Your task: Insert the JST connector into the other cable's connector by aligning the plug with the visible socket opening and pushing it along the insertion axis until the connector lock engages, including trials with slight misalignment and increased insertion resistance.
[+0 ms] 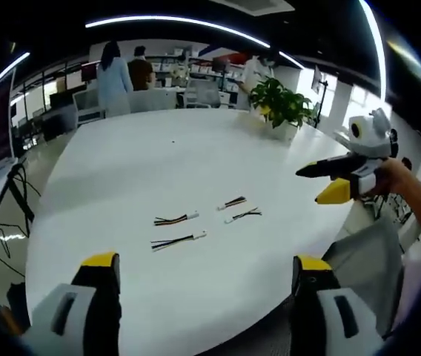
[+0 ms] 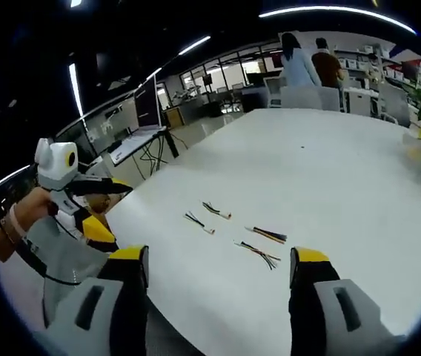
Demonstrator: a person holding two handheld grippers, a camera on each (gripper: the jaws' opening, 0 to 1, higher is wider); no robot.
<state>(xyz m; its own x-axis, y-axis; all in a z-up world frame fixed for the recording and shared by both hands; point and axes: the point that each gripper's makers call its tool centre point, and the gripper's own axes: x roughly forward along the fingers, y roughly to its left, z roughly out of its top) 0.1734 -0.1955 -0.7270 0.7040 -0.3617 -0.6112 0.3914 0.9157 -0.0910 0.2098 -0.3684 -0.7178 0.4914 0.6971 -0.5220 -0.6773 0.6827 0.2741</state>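
Left gripper view: the left gripper [image 1: 204, 297] hangs released over the near edge of the white table [image 1: 121, 170], jaws wide apart and holding nothing. Four short cables lie loose near that edge: two longer ones [image 1: 175, 219] [image 1: 177, 240] with white plugs, two shorter ones [image 1: 232, 202] [image 1: 242, 215] just beyond. The right gripper [image 1: 327, 183] hovers off the table's right edge, jaws apart, empty. A plant [image 1: 281, 104] stands at the far edge.

Right gripper view: the right gripper [image 2: 218, 285] is likewise released, above the same cables [image 2: 267, 235]. The left gripper [image 2: 105, 206] sits beyond the left edge.

Nothing is picked up yet. I judge it best to grasp each cable close behind its housing, so plug and socket stay stiff and can be squared before pushing straight in.
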